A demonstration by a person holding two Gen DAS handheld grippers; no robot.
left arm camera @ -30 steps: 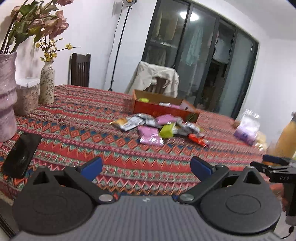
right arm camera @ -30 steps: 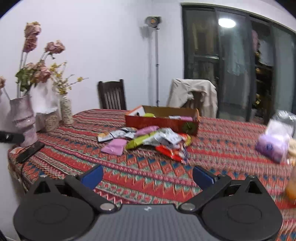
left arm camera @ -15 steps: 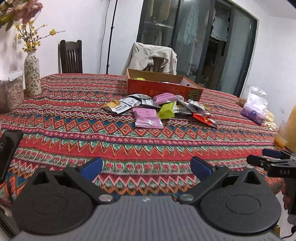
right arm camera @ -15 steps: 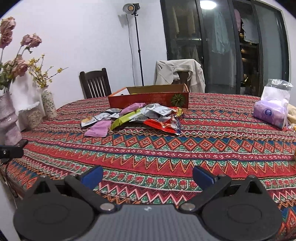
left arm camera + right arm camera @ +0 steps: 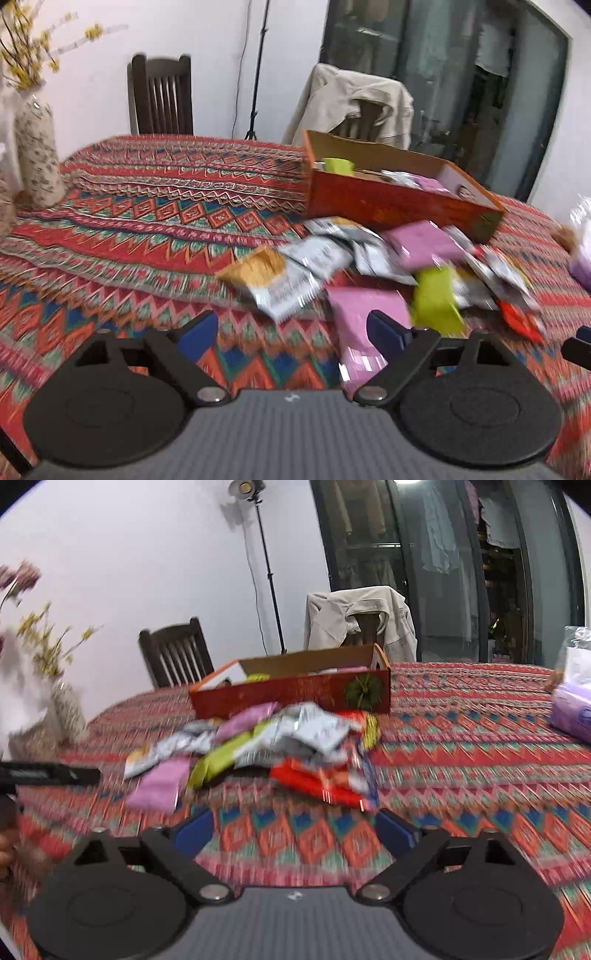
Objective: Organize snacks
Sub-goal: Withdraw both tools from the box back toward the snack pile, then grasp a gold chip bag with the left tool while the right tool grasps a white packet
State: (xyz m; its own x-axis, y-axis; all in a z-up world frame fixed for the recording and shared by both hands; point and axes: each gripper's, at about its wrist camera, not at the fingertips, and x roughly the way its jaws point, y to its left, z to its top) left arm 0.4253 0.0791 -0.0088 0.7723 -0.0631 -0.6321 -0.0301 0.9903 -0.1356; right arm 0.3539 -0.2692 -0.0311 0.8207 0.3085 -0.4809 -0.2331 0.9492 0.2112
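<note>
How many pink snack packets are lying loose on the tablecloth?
2. One pink packet lies nearest the cameras at the pile's front; the other pink packet lies just before the red box. More may be buried in the pile.

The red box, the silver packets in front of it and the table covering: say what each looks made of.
Red box: likely cardboard, with a plain brown inside and a printed matte red outside. Silver packets: probably foil or metallised plastic film, crinkled with bright glints, though blur hides detail. Table covering: seemingly woven cloth, matte, with a banded zigzag pattern, draping over the table edge.
</note>
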